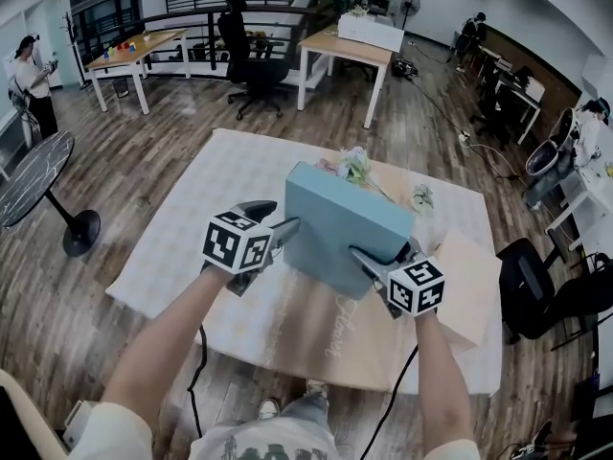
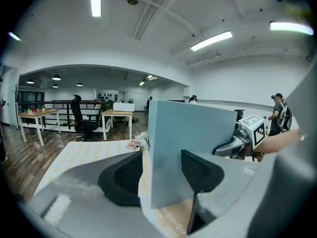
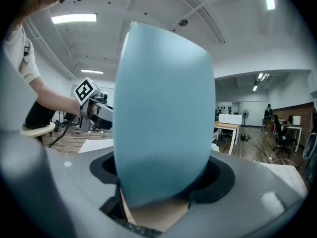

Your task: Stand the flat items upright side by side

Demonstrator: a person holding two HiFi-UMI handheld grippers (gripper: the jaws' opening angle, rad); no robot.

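With the left gripper [image 1: 290,228] and the right gripper [image 1: 362,257] each clamped on one end of the light-blue flat box [image 1: 347,217], tilted on edge mid-table [image 1: 182,247], we judge it half-raised; next, bring it vertical before releasing.

One blue box [image 1: 350,223], two grippers [image 1: 286,230] [image 1: 364,259], two flower sprigs [image 1: 354,166] [image 1: 422,196], one table [image 1: 211,214]

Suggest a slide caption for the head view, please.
Left hand-held gripper and right hand-held gripper clamp a pale blue box from both sides over the table.
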